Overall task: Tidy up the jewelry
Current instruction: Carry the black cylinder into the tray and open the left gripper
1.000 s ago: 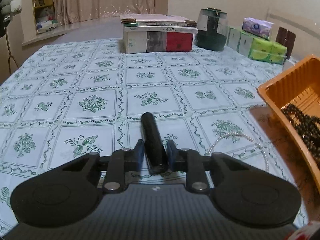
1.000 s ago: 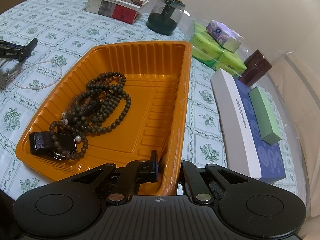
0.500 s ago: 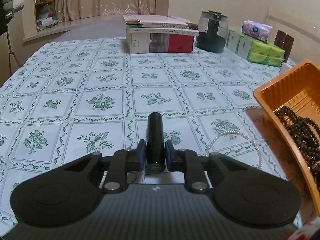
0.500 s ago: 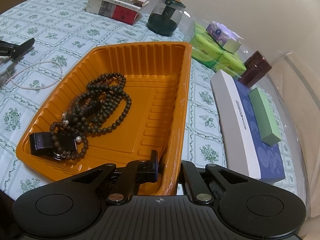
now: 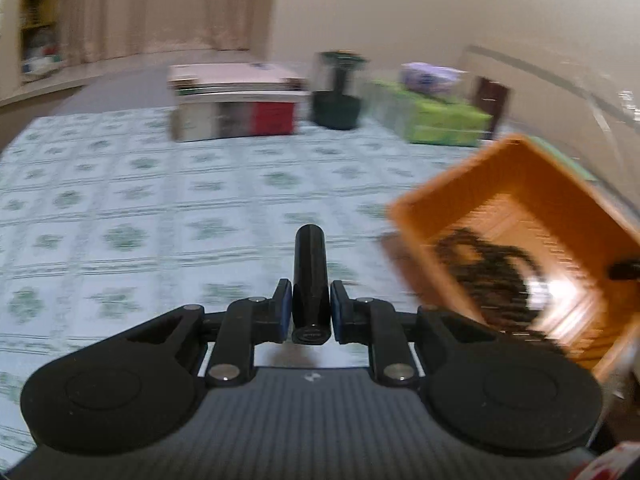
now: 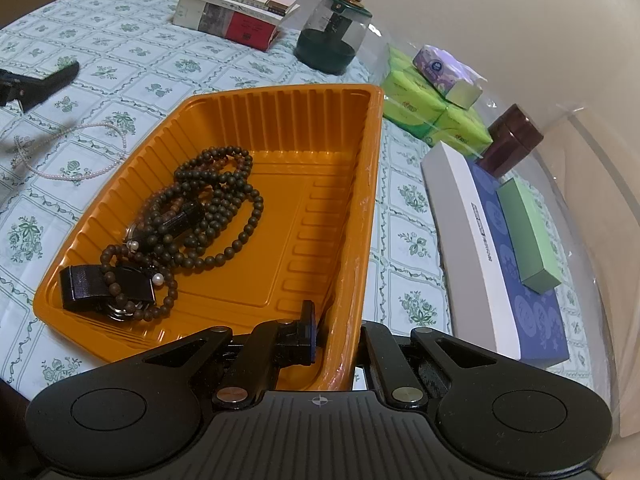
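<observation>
My left gripper [image 5: 307, 307] is shut on a black cylinder [image 5: 310, 270] and holds it above the tablecloth, left of the orange tray [image 5: 472, 184]. It shows far left in the right wrist view [image 6: 60, 76]. My right gripper [image 6: 338, 336] is shut on the near right wall of the orange tray [image 6: 362, 216]. Dark bead necklaces [image 6: 208, 208] and a black clip [image 6: 84, 286] lie in the tray. A thin pearl necklace [image 6: 80, 174] lies on the cloth left of the tray.
A book stack [image 6: 236, 12], a dark glass jar [image 6: 332, 40], green tissue packs [image 6: 432, 112], a brown box [image 6: 512, 136] and a white-blue box with a green box on it [image 6: 496, 248] stand along the back and right of the table.
My left gripper has lifted and swung right toward the tray with the black cylinder; its view is motion-blurred. The right gripper and the tray have not moved.
</observation>
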### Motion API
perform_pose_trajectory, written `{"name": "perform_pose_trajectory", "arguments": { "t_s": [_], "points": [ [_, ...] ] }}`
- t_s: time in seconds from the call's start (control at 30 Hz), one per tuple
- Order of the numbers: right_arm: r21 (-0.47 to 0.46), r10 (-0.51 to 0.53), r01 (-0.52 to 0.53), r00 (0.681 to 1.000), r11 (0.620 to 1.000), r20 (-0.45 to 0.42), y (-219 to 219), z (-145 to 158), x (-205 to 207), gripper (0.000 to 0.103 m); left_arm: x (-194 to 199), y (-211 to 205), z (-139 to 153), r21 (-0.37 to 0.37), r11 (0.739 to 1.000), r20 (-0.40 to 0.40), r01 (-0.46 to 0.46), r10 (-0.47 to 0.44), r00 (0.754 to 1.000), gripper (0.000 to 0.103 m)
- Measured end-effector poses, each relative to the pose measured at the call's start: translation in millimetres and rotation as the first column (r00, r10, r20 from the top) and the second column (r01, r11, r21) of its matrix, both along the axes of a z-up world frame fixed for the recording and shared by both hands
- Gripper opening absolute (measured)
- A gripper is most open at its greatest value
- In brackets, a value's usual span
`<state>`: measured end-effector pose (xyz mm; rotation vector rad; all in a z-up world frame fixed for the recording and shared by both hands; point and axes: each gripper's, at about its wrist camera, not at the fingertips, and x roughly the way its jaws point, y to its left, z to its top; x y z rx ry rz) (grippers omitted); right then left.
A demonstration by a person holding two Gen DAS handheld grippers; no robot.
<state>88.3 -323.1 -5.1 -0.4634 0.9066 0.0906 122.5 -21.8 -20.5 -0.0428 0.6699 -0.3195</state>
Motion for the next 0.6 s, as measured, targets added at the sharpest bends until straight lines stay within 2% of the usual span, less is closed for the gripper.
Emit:
{"name": "perform_pose_trajectory", "arguments": {
  "t_s": [0.17, 0.37, 0.6],
  "points": [
    [0.003, 0.004, -0.004, 1.000, 1.000, 0.003, -0.9, 1.3, -1.4, 0.005, -18.3, -53.8, 9.4, -0.070, 0.984, -0.009, 0.165, -0.166, 0.986, 0.018],
    [0.007, 0.005, -0.005, 1.000, 1.000, 0.005, -2.9, -0.3, -2.2, 0.005, -35.3, -112.0, 7.9, -0.081, 0.949, -0.017, 0.306, -0.308, 0.951, 0.018],
    [0.011, 0.005, -0.006, 1.000, 1.000, 0.005, -3.7, -0.6, -2.3, 0.005, -39.4, -142.2, 2.7, -0.075, 0.927, -0.019, 0.367, -0.369, 0.929, 0.018]
  ]
}}
